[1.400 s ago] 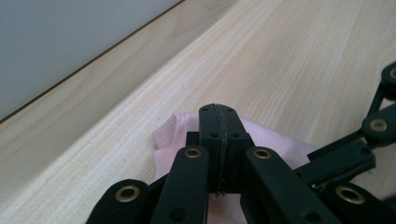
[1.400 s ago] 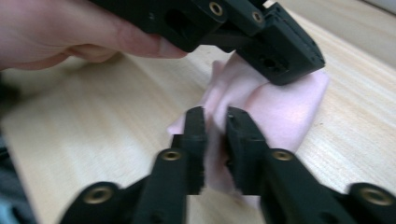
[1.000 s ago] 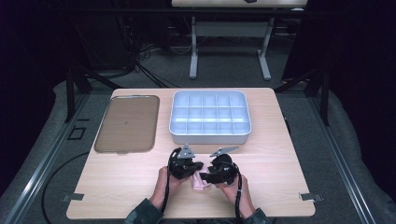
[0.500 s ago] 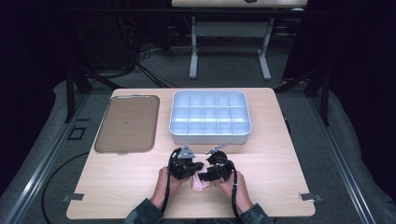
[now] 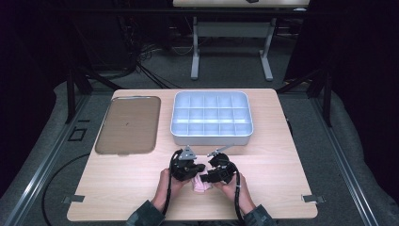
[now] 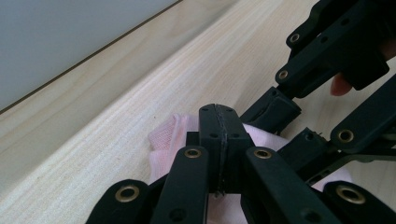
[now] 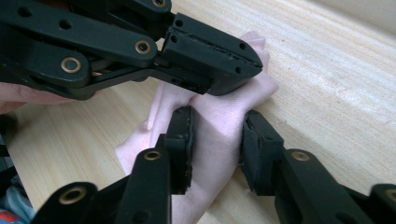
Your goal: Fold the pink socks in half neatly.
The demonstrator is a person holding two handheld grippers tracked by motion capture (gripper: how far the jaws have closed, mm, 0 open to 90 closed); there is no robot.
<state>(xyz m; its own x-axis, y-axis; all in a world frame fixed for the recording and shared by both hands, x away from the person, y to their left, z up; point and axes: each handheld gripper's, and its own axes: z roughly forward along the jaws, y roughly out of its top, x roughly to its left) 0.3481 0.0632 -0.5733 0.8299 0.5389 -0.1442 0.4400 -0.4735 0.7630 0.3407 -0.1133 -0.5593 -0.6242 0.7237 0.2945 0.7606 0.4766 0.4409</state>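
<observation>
While the pink cloth (image 5: pixel 201 183) lies bunched on the near middle of the table (image 5: pixel 282 188), both grippers are working on it at once, so the job looks to be in its early handling stage rather than near an end. The left gripper (image 6: pixel 219 126) has its jaws fully together on a pinch of the cloth's edge, as the left gripper view shows, with the fabric spilling out on both sides of the pads. The right gripper (image 7: pixel 215 140) straddles a raised ridge of the same cloth; its jaws have just been closing, and in the right gripper view the pads sit against the fabric on both sides, so it seems to have taken hold too. What is left, I judge, is to lift, spread or fold the cloth and set it somewhere; it is crumpled and flat nowhere.

Further out, a pale compartment tray (image 5: pixel 211 117) stands just beyond the grippers toward the far edge, its cells empty as far as I can see, and a flat brown tray (image 5: pixel 127 125) lies to its left, also bare. Nothing lies between the cloth and either tray; only the two grippers crowd each other, nearly touching over the fabric
</observation>
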